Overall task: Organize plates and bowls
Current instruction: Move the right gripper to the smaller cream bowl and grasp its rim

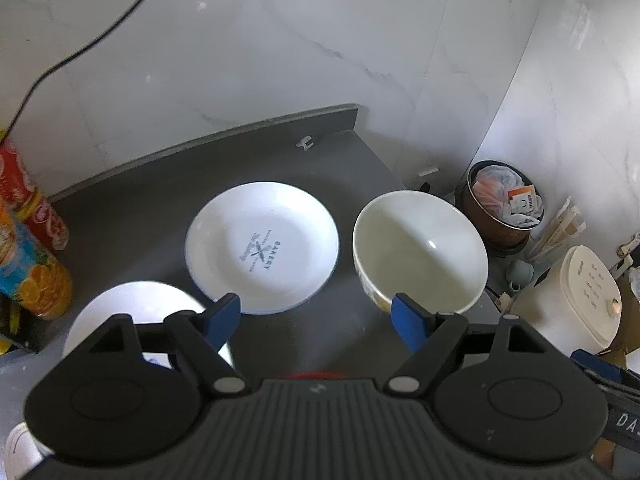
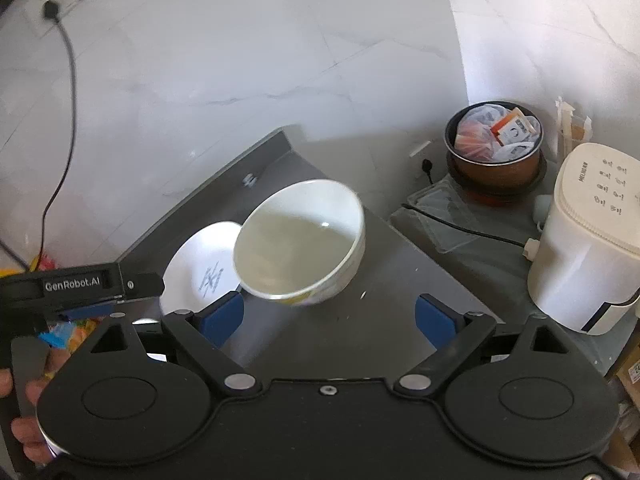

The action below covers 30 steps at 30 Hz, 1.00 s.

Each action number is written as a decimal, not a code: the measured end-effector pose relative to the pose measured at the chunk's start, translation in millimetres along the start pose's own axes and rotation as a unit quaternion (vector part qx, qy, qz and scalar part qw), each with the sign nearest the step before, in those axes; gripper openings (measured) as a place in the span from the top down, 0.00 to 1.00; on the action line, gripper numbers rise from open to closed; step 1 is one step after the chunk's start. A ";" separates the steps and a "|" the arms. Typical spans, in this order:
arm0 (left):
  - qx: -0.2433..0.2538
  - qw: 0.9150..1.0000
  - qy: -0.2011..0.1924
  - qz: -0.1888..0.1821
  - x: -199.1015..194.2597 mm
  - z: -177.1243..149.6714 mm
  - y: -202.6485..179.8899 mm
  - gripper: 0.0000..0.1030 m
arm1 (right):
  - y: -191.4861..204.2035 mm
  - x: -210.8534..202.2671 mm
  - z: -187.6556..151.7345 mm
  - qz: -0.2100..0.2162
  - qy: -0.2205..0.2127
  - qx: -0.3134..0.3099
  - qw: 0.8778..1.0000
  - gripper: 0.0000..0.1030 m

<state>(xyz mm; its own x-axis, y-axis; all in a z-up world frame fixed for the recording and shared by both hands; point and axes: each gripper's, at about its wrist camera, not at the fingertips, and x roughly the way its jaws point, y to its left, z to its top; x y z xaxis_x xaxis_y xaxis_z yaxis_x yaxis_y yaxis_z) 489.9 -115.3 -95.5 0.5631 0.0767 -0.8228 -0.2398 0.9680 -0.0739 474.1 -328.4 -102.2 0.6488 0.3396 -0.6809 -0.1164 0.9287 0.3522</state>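
While both the left gripper (image 1: 316, 322) and right gripper (image 2: 328, 318) hover spread wide and empty, the approach is in hand: the bowl (image 1: 420, 250) at the worktop's (image 1: 160, 200) right edge, beside the printed plate (image 1: 262, 246), needs a rim pinch.

A home kitchen corner. A dark counter (image 1: 132, 196) meets marble-look wall tiles (image 1: 248, 60), with a white rice cooker (image 2: 588, 256), a brown bin (image 2: 496, 156) of wrappers and drink bottles (image 1: 32, 248) nearby.
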 end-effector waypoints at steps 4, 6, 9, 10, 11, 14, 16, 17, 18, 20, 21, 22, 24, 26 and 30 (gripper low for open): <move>0.004 1.000 0.005 -0.012 20.0 12.6 -6.2 0.21 | -0.9 15.5 9.6 -0.011 -0.004 -0.004 1.000 0.12; 0.008 1.000 0.012 -0.010 31.4 18.4 -10.0 0.21 | -2.5 24.4 14.8 -0.015 0.000 0.004 1.000 0.15; 0.009 0.999 0.023 -0.020 47.3 25.9 -13.7 0.21 | -3.4 36.3 20.8 -0.017 0.004 0.014 1.000 0.18; 0.011 0.999 0.026 -0.022 52.3 28.4 -14.5 0.21 | -3.7 41.2 22.5 -0.019 0.007 0.014 1.000 0.19; 0.012 0.999 0.027 -0.023 56.5 30.0 -14.7 0.21 | -4.1 45.7 24.0 -0.020 0.010 0.015 1.000 0.21; 0.013 0.999 0.035 -0.020 71.8 36.5 -17.1 0.21 | -5.4 58.7 26.7 -0.022 0.022 0.020 0.999 0.28; 0.010 0.999 0.042 -0.022 81.6 39.5 -17.7 0.22 | -6.6 68.5 28.6 -0.024 0.031 0.023 0.999 0.32; 0.008 0.999 0.043 -0.023 86.4 40.8 -17.7 0.22 | -7.8 73.4 29.3 -0.025 0.035 0.026 0.999 0.35; 0.009 0.999 0.045 -0.023 90.5 41.6 -18.1 0.24 | -8.6 77.5 29.9 -0.026 0.038 0.028 0.999 0.39; 0.010 0.998 0.050 -0.024 97.8 42.4 -18.8 0.28 | -10.5 87.0 31.0 -0.027 0.048 0.034 0.998 0.43; 0.009 0.998 0.052 -0.026 101.6 42.6 -19.2 0.29 | -11.4 91.0 31.6 -0.027 0.052 0.037 0.998 0.46; 0.008 0.998 0.056 -0.029 105.1 43.0 -19.7 0.32 | -11.5 94.6 31.8 -0.027 0.055 0.038 0.997 0.47; 0.007 0.998 0.062 -0.030 110.9 43.6 -20.4 0.34 | -11.6 101.4 32.7 -0.029 0.062 0.041 0.997 0.52; 0.004 0.997 0.066 -0.033 115.9 43.5 -21.1 0.41 | -11.5 105.3 33.4 -0.030 0.066 0.044 0.996 0.53; 0.012 0.997 0.075 -0.033 127.2 42.2 -24.4 0.54 | -11.2 114.6 32.8 -0.028 0.075 0.046 0.996 0.69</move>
<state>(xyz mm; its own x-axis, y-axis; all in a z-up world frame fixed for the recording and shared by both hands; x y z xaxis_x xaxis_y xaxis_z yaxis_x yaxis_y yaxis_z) 600.8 -119.1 -174.6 0.4514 -0.0225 -0.8920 -0.1864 0.9753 -0.1189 574.5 -304.8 -163.1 0.5313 0.3119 -0.7877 -0.0083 0.9316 0.3633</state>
